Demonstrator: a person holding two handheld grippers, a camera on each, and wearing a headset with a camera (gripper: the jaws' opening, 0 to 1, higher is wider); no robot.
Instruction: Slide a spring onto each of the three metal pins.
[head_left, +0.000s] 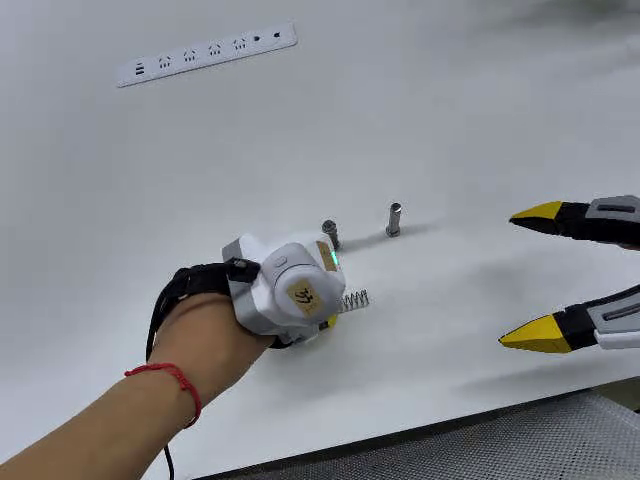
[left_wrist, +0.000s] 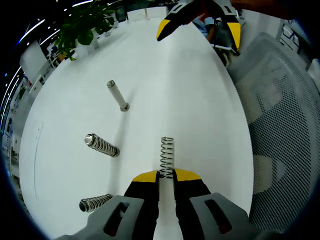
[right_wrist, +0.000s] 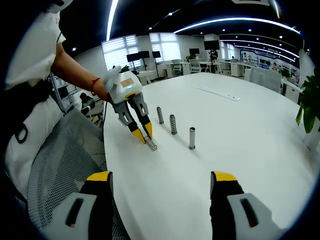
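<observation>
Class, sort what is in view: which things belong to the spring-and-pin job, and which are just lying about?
Belongs to the job:
- coiled metal spring, clamped in the left gripper
- bare upright metal pin
- two metal pins already carrying springs

Just lying about:
- long white power strip
- green leafy plant
- grey mesh chair

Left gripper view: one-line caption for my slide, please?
Left gripper pinches a loose spring by one end; two pins already wear springs, the third pin stands bare.
</observation>
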